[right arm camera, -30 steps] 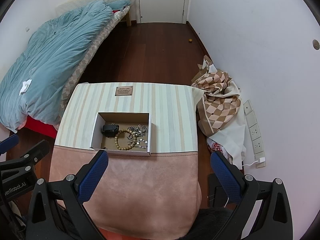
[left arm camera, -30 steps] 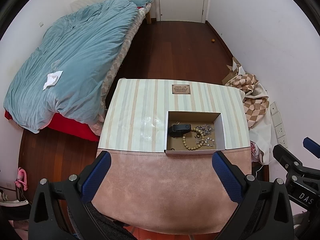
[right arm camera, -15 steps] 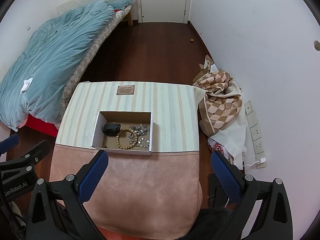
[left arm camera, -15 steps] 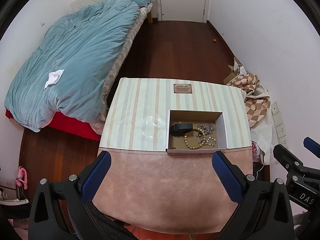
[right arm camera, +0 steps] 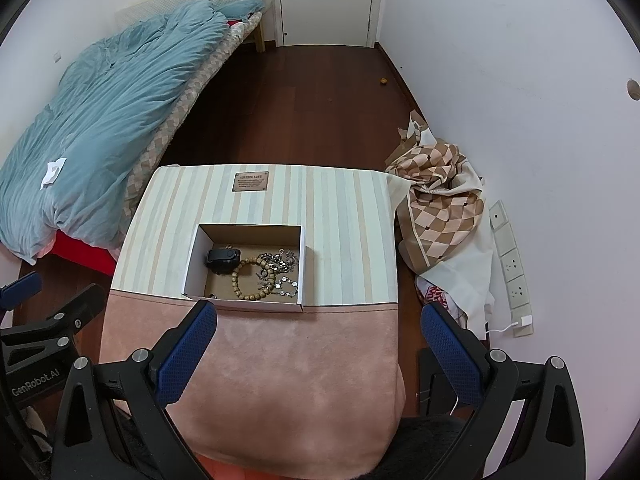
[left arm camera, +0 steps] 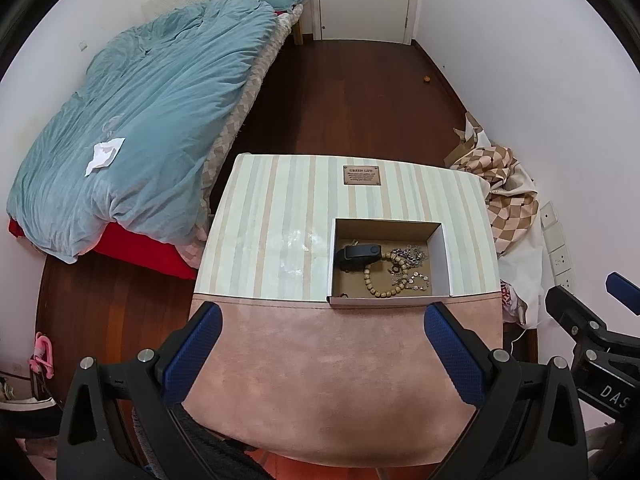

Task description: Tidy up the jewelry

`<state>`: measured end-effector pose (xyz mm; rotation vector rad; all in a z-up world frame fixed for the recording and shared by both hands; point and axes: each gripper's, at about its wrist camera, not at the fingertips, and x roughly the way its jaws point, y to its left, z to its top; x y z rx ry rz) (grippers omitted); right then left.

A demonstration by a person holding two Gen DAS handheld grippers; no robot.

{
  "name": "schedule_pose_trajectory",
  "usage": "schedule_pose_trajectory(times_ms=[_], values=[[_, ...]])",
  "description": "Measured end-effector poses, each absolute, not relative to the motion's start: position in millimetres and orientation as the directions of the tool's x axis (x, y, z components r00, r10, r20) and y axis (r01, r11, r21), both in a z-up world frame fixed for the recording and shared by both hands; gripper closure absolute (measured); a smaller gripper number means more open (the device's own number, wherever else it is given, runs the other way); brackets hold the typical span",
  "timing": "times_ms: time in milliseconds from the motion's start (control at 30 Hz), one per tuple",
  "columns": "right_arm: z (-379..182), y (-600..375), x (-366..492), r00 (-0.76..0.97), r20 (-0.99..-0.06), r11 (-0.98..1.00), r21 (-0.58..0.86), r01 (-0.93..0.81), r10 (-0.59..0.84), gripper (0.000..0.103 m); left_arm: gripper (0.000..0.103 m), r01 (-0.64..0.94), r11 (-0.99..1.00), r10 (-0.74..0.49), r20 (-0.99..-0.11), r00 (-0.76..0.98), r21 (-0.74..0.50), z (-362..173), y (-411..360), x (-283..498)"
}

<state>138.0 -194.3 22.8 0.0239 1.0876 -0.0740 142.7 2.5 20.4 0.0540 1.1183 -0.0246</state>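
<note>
An open white cardboard box point(left arm camera: 440, 256) point(right arm camera: 191, 264) sits on the striped part of the table. Inside lie a black wristband point(left arm camera: 356, 254) point(right arm camera: 222, 258), a wooden bead bracelet point(left arm camera: 380, 280) point(right arm camera: 250, 278) and tangled silver chains point(left arm camera: 412, 256) point(right arm camera: 282, 264). My left gripper point(left arm camera: 320, 344) hangs open above the pink near part of the table, well short of the box. Held at the same height, my right gripper point(right arm camera: 318, 346) is open too and holds nothing. Each gripper shows at the other view's side edge.
The table point(left arm camera: 280, 216) point(right arm camera: 344, 208) carries a small brown label plate point(left arm camera: 361, 175) point(right arm camera: 250, 181). A bed with a teal duvet point(left arm camera: 140, 120) point(right arm camera: 100, 120) stands to the left. Checked cloth point(left arm camera: 504, 184) point(right arm camera: 440, 208) lies heaped by the right wall, near wall sockets point(right arm camera: 512, 264).
Both views have shifted slightly; the box sits a little farther right in the frames than before. The jaws keep the same wide opening and the jewelry has not moved.
</note>
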Motion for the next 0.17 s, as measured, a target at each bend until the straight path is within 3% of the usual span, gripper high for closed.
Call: schedule_pose_trajectory(times_ms=[167], values=[[21.8,-195.1,138.3,0.462,-0.885,0.997,-0.020,0.071,-0.051,0.000,0.000,0.048,0.998,0.008,-0.899,0.438,0.032,19.8,-0.1,144.2]])
